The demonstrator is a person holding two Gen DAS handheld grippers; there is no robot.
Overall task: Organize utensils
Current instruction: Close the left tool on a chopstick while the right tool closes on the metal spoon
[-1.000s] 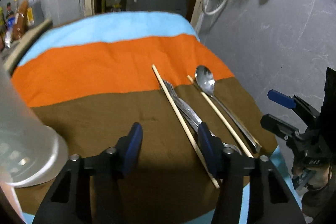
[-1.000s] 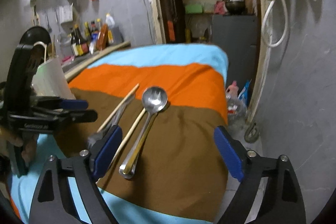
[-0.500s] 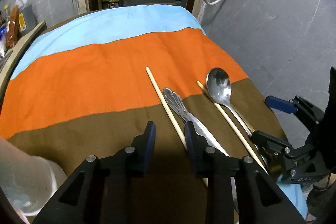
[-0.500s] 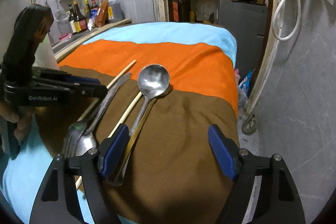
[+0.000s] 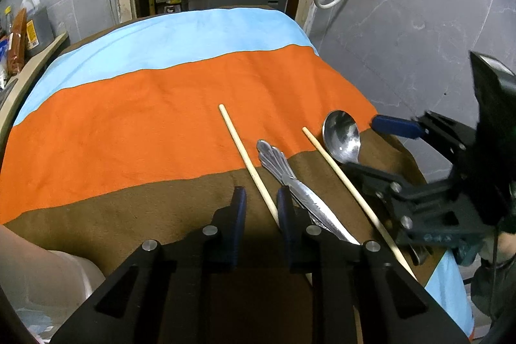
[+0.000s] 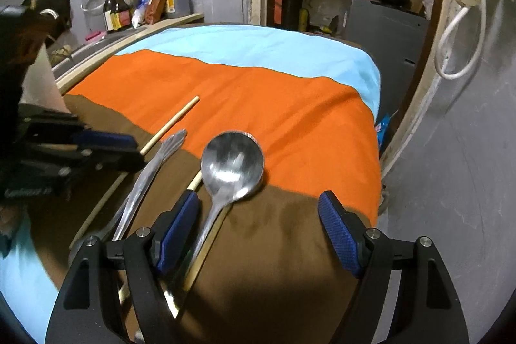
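Observation:
Several utensils lie on the striped cloth: a wooden chopstick [image 5: 245,157], metal cutlery with fan-shaped handle ends [image 5: 290,182], a second chopstick [image 5: 342,179] and a large steel spoon [image 5: 342,137]. My left gripper [image 5: 261,208] is narrowed around the first chopstick with a small gap still showing; the chopstick lies on the cloth. My right gripper [image 6: 258,224] is open, its fingers straddling the spoon's handle [image 6: 219,208] and the second chopstick [image 6: 206,247], with the spoon bowl [image 6: 232,166] just ahead. The right gripper also shows in the left wrist view [image 5: 396,157].
The cloth [image 5: 145,105] has blue, orange and brown bands. A translucent white container [image 5: 42,276] stands at the near left. A grey wall [image 5: 403,37] runs close along the table's right edge. Bottles [image 6: 138,2] stand on a counter at the far left.
My left gripper has moved forward and narrowed from wide open around the first chopstick. My right gripper has moved forward over the spoon handle and stays open.

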